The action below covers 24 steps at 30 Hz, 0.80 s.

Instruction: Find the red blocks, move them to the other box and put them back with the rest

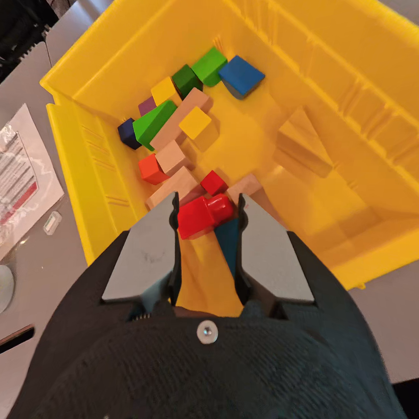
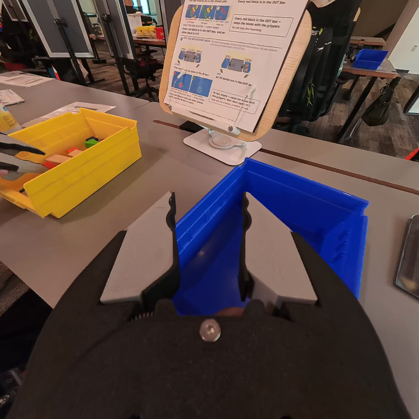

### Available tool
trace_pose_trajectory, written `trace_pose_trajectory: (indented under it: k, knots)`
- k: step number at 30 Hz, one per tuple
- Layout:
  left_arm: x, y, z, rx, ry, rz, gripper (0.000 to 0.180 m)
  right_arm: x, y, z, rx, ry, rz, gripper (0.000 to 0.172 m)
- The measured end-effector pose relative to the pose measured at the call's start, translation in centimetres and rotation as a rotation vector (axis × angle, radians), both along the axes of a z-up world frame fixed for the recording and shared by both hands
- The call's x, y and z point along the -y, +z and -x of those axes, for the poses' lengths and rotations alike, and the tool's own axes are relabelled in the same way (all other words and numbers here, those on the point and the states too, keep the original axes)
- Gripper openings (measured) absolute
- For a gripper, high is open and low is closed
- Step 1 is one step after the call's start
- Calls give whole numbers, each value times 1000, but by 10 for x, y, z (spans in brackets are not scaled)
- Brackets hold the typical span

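Observation:
My left gripper [image 1: 207,197] is open over the near end of the yellow box [image 1: 95,158]. A large red block [image 1: 195,217] and a rounded red block [image 1: 221,205] lie between its fingers on the box floor, with a gap to the right pad. A small red cube [image 1: 213,182] lies just beyond them. A dark teal block [image 1: 227,240] lies by the right finger. My right gripper [image 2: 208,195] is open with nothing in it and hangs over the left wall of the blue box [image 2: 306,204]. The blue box's visible inside shows no blocks. The left gripper [image 2: 20,156] also shows in the right wrist view, over the yellow box [image 2: 84,167].
Several green, yellow, blue, orange, purple and plain wooden blocks [image 1: 181,118] fill the yellow box's left side. A sheet on a stand [image 2: 226,68] is behind the boxes. A sleeved paper [image 1: 20,170] and a small white item [image 1: 52,222] lie left of the yellow box. A dark flat object [image 2: 408,256] lies right of the blue box.

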<state>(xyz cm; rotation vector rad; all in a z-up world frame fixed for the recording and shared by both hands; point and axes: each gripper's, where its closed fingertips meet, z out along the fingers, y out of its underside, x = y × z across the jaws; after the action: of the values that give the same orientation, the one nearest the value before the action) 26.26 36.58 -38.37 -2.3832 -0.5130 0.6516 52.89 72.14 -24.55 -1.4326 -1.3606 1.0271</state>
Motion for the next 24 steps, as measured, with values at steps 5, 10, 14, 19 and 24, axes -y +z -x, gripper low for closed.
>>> trace_pose_trajectory:
  k: [5, 10, 14, 19, 24]
  knots:
    - [20, -12, 22, 40, 149, 25, 27, 6, 0, 1, 4, 17, -4, 56]
    - [23, -13, 21, 58, 178, -3, 59, 11, 5, -1, -10, 32, -8, 55]
    - [25, -17, 22, 129, 186, -16, 50, 14, 9, -4, -19, 43, -15, 55]
    - [21, -24, 13, 165, 157, 18, 56, 16, 16, -9, -40, 54, -20, 55]
    - [22, -29, 12, 154, 142, 48, 75, 17, 23, -14, -63, 54, -26, 54]
